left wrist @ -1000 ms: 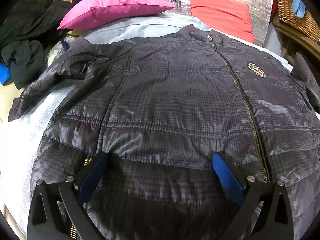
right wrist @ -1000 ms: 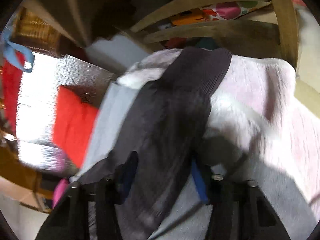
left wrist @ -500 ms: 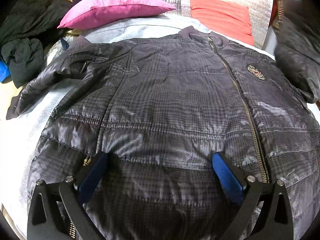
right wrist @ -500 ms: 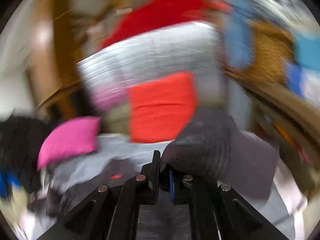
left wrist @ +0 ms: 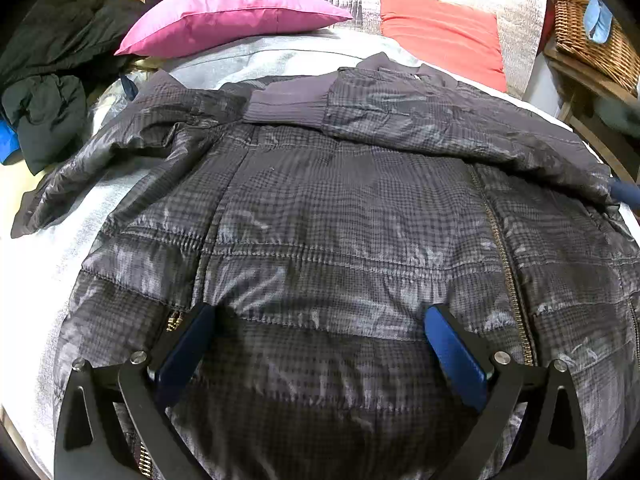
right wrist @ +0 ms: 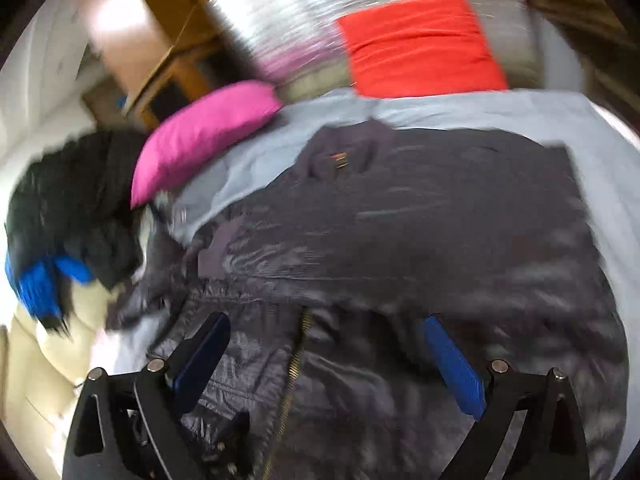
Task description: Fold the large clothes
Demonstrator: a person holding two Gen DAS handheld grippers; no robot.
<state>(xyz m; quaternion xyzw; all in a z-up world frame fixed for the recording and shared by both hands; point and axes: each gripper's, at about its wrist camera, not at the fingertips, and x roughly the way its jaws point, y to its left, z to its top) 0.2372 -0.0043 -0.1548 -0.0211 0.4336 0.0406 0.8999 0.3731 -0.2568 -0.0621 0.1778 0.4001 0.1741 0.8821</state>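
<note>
Here: jacket (left wrist: 344, 216), dark checked, flat on the bed (left wrist: 248, 56), one sleeve (left wrist: 420, 120) folded across the chest, covering the upper zip. Left gripper (left wrist: 320, 344) spread wide over the hem, holding nothing. Right gripper (right wrist: 324, 356) likewise agape and empty; its view blurred, details indistinct. Pink pillow (left wrist: 228, 16) behind; basket (left wrist: 592, 32) cut off at the frame edge.

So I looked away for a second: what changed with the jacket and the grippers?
The right gripper clamped the jacket's right sleeve, swung it across the chest, and let go; its jaws are open now. The left gripper stayed open over the hem, and the jacket body and other sleeve didn't move.
</note>
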